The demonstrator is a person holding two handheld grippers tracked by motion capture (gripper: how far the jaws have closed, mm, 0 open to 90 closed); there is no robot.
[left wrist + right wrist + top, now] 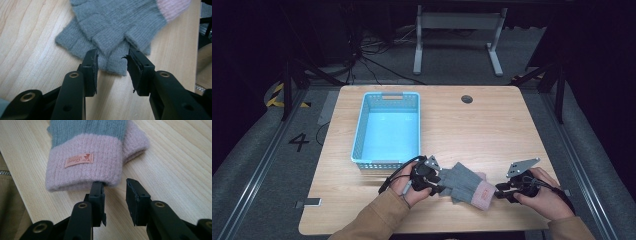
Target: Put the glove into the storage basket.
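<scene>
My left gripper (111,72) and right gripper (115,200) both gape at the stacked gloves (464,186) near the bench's (492,125) front edge; I'd bite both layers squarely before lifting toward the basket (387,127).

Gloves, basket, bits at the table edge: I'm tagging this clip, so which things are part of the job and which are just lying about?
In the job:
gloves, a stacked grey pair with pink cuffs
left gripper, open at the finger ends
right gripper, open at the cuffs
blue basket, probably

Lying about:
small flat object at the table edge
round table hole
</scene>
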